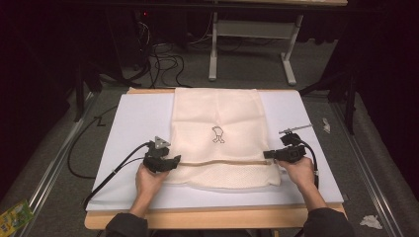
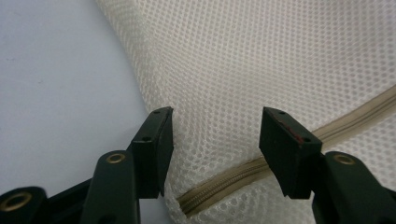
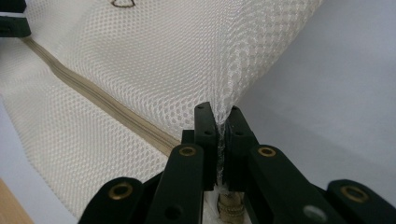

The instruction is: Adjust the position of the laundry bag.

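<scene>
A cream mesh laundry bag (image 1: 217, 118) lies flat on the white sheet (image 1: 133, 123), with a tan zipper (image 1: 222, 162) running across near its front end and a small dark figure printed mid-bag. My left gripper (image 1: 170, 160) is at the bag's left edge by the zipper end; in the left gripper view it (image 2: 215, 135) stands open over the mesh (image 2: 243, 60) and zipper (image 2: 219, 184). My right gripper (image 1: 268, 154) is at the bag's right edge, and in the right gripper view it (image 3: 219, 126) is shut on a pinched fold of mesh (image 3: 187, 65) beside the zipper (image 3: 107, 102).
The white sheet covers a wooden table (image 1: 212, 217). A small metal tool (image 1: 295, 130) lies on the sheet behind my right gripper. Cables trail from each gripper off the table. A table frame (image 1: 252, 44) and wires stand on the floor beyond.
</scene>
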`<action>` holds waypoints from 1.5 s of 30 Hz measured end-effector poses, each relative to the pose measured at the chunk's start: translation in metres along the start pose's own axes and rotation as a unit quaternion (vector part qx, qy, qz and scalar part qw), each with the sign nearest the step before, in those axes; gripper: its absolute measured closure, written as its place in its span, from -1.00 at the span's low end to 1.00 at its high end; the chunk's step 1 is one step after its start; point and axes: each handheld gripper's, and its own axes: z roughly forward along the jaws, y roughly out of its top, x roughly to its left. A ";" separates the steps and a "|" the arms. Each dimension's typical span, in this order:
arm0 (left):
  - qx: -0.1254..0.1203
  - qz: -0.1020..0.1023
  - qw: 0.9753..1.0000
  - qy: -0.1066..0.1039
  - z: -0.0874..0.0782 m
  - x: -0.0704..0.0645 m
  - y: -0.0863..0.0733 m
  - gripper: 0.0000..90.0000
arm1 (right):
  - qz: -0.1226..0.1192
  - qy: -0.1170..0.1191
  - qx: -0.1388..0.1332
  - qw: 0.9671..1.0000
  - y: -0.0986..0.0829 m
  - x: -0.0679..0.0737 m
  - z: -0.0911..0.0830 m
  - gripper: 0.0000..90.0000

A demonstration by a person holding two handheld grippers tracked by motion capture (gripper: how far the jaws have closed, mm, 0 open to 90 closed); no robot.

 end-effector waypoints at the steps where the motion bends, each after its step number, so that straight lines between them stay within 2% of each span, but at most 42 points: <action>1: 0.000 0.001 1.000 -0.002 -0.001 0.000 0.001 0.01 | -0.001 0.000 -0.004 1.000 0.000 0.001 -0.001 0.95; 7: -0.011 -0.006 1.000 -0.022 -0.007 -0.005 0.004 0.01 | -0.005 0.005 -0.014 1.000 0.005 0.005 -0.007 0.95; 11: -0.010 0.011 1.000 -0.028 -0.008 -0.014 0.009 0.01 | -0.007 0.006 -0.018 1.000 0.007 0.008 -0.010 0.95; 14: -0.017 0.019 0.999 -0.041 -0.009 -0.022 0.015 0.01 | -0.012 0.004 -0.021 1.000 0.009 0.010 -0.011 0.95; 18: -0.021 0.026 0.998 -0.062 -0.007 -0.035 0.022 0.04 | -0.016 0.002 -0.019 1.000 0.011 0.013 -0.012 0.95; 20: -0.024 0.035 0.996 -0.075 -0.004 -0.045 0.028 0.06 | -0.018 0.001 -0.019 1.000 0.013 0.015 -0.013 0.95; 24: -0.025 0.038 0.995 -0.084 -0.001 -0.052 0.033 0.08 | -0.021 0.000 -0.020 1.000 0.014 0.016 -0.013 0.95; 30: -0.027 0.044 0.993 -0.108 0.004 -0.066 0.040 0.13 | -0.024 0.002 -0.022 0.999 0.018 0.020 -0.014 0.95; 31: -0.027 0.052 0.992 -0.109 0.005 -0.070 0.043 0.13 | -0.026 0.003 -0.025 0.999 0.020 0.021 -0.014 0.95; 33: -0.028 0.053 0.992 -0.112 0.006 -0.072 0.044 0.14 | -0.026 0.003 -0.025 0.999 0.020 0.022 -0.014 0.95; 34: -0.032 0.054 0.991 -0.121 0.007 -0.073 0.044 0.14 | -0.027 0.002 -0.024 0.999 0.021 0.022 -0.014 0.95; 38: -0.030 0.046 0.990 -0.132 0.012 -0.076 0.045 0.14 | -0.029 0.004 -0.024 0.999 0.023 0.026 -0.013 0.95; 40: -0.029 0.050 0.990 -0.132 0.012 -0.079 0.047 0.16 | -0.033 0.005 -0.024 0.999 0.026 0.028 -0.012 0.95; 45: -0.032 0.056 0.987 -0.145 0.013 -0.088 0.053 0.20 | -0.041 0.005 -0.025 0.999 0.031 0.034 -0.010 0.95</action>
